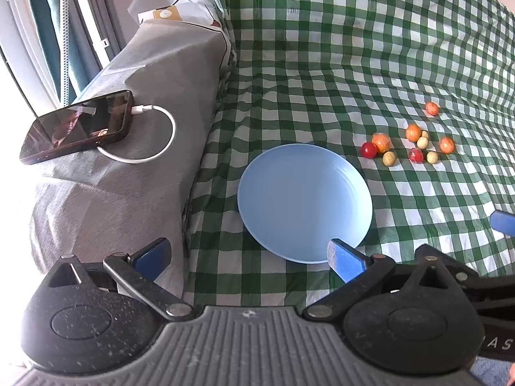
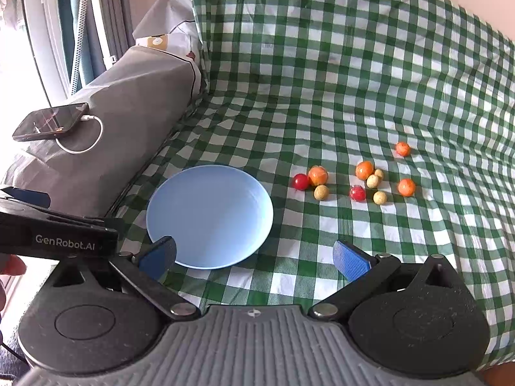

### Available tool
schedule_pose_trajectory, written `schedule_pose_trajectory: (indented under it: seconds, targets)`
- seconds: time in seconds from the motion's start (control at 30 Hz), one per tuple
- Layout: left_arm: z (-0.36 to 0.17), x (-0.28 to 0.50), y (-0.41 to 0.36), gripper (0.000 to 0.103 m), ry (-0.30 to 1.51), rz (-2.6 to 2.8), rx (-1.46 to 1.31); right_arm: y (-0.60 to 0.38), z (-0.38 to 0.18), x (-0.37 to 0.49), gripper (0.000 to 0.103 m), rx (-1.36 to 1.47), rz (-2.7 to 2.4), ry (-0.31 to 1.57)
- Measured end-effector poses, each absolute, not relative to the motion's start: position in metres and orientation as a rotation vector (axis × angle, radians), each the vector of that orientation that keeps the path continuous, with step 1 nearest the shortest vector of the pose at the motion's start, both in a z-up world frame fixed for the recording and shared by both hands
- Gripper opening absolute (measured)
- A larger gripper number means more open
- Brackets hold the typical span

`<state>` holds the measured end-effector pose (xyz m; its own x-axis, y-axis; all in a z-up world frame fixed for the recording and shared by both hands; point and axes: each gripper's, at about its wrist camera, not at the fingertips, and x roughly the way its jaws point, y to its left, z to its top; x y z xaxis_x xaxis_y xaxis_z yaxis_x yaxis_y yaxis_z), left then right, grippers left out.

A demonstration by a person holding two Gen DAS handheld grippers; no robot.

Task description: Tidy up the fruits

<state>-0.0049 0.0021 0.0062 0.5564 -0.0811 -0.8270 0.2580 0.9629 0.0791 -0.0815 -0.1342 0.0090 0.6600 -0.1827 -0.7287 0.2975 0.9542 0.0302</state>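
Light blue plate, green-and-white checked cloth, orange, red and pale yellow fruits, grey cushion

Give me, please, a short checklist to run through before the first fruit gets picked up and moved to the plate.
1. Blue plate bare and ready to receive: ok.
2. Right gripper open and holding nothing: ok.
3. Left gripper open and holding nothing: ok.
4. Small fruits all on the checked cloth, to the right of the plate, none hidden: ok.
5. Nearest red fruit free to grasp: not ok, it touches an orange one.
6. Phone and its cable clear of the working area, on the grey cushion: ok.
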Motion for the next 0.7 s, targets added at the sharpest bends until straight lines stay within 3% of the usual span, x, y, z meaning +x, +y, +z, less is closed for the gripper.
schedule_pose_trajectory:
  seconds: [0.7]
  targets:
    - [-0.015,0.016,0.000,0.103,1.003,-0.193,0.218,-0.139,-0.014,-0.061,0.102,0.168,-0.273,0.854]
